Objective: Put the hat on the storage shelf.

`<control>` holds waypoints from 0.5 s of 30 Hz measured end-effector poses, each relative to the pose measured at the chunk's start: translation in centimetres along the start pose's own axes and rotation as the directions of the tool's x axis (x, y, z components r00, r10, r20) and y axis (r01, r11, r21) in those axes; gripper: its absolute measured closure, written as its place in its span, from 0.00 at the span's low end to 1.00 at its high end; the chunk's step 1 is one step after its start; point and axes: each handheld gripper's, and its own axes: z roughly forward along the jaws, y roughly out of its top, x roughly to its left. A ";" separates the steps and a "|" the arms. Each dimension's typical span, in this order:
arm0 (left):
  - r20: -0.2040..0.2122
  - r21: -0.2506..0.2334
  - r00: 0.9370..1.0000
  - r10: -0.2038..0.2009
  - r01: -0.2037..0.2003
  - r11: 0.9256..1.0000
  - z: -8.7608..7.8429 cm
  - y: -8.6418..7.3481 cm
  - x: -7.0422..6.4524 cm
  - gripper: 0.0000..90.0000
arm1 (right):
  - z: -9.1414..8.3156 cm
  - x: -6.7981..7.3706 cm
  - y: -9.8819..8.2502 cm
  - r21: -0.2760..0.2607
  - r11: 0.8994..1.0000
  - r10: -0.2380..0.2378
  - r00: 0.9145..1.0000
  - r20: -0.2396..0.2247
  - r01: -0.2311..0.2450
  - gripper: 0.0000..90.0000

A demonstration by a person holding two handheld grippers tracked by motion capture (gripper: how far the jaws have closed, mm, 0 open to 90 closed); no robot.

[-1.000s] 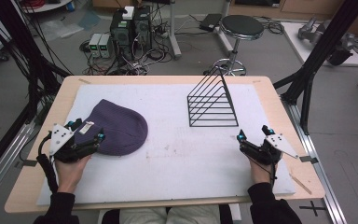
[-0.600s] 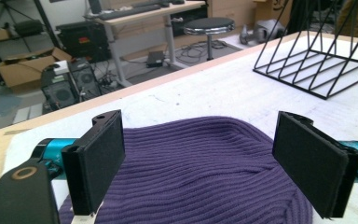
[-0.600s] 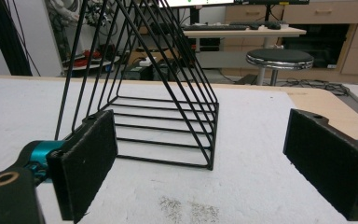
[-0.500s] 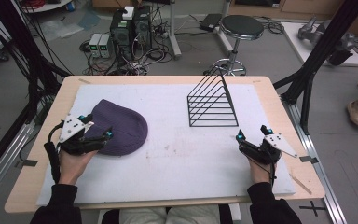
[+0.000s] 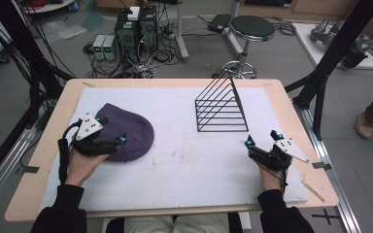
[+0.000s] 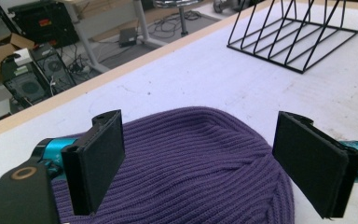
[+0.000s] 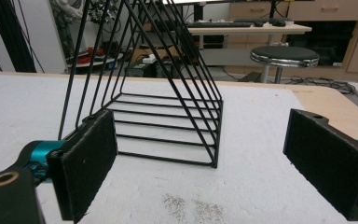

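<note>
— Two claws, both wide?
— Yes. The left claw point(image 6: 200, 163) straddles the purple hat point(image 6: 191, 158) at the table's point(image 5: 184, 174) left; the right claw point(image 7: 205, 168) hovers apart, facing the wire rack point(image 7: 163, 98) farther back.

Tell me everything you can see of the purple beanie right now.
The purple beanie is a ribbed knit hat, soft and woolly by its look, lying flat and slumped on the white mat at the table's left side, its rounded crown pointing away from the person. The left gripper sits over its near edge with jaws spread wide to either side; whether they touch the knit is unclear. The wire rack stands well apart.
</note>
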 end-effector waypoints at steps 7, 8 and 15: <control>0.058 0.062 0.998 0.025 -0.028 0.998 1.0 0.3 -0.2 0.19 | 0.1 0.0 0.0 0.006 1.000 0.001 1.000 -0.003 -0.001 0.10; 0.065 0.069 0.997 0.033 -0.037 0.997 1.2 0.4 -0.3 0.19 | 0.1 0.0 -0.1 0.006 1.000 0.001 1.000 -0.003 -0.001 0.10; 0.121 0.122 0.992 0.041 -0.055 0.991 2.4 0.7 -0.9 0.19 | 0.1 -0.1 -0.1 0.007 1.000 0.003 1.000 -0.006 -0.003 0.10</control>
